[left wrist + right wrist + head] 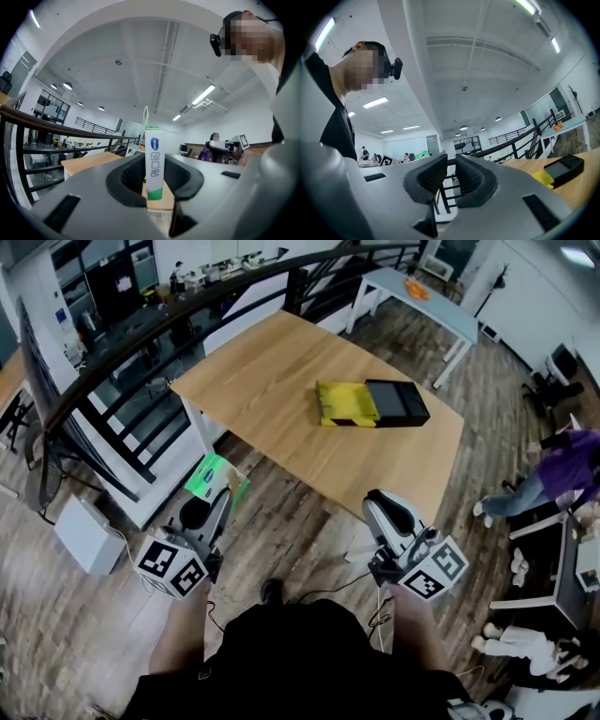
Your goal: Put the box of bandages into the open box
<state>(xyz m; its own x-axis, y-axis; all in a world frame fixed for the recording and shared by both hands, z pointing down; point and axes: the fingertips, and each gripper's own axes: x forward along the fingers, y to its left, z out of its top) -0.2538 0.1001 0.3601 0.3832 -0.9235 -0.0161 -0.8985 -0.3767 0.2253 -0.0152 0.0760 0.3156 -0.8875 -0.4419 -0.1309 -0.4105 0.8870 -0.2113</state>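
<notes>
The box of bandages [212, 474], green and white, stands upright between the jaws of my left gripper [219, 489], which is shut on it. In the left gripper view the box [155, 161] fills the gap of the left gripper [155, 180]. The open box [371, 404], a yellow tray pulled out of a black sleeve, lies on the wooden table [272, 371] ahead, well beyond both grippers. My right gripper [382, 501] hangs before the table's near edge, its jaws a narrow gap apart with nothing in them [450, 165]. The open box [558, 170] shows at that view's right.
A dark railing [141, 367] runs along the left of the table. A white unit [86, 535] stands on the wood floor at left. A pale blue table [427, 298] is farther back. A person in purple [562, 465] bends at the right, near desks.
</notes>
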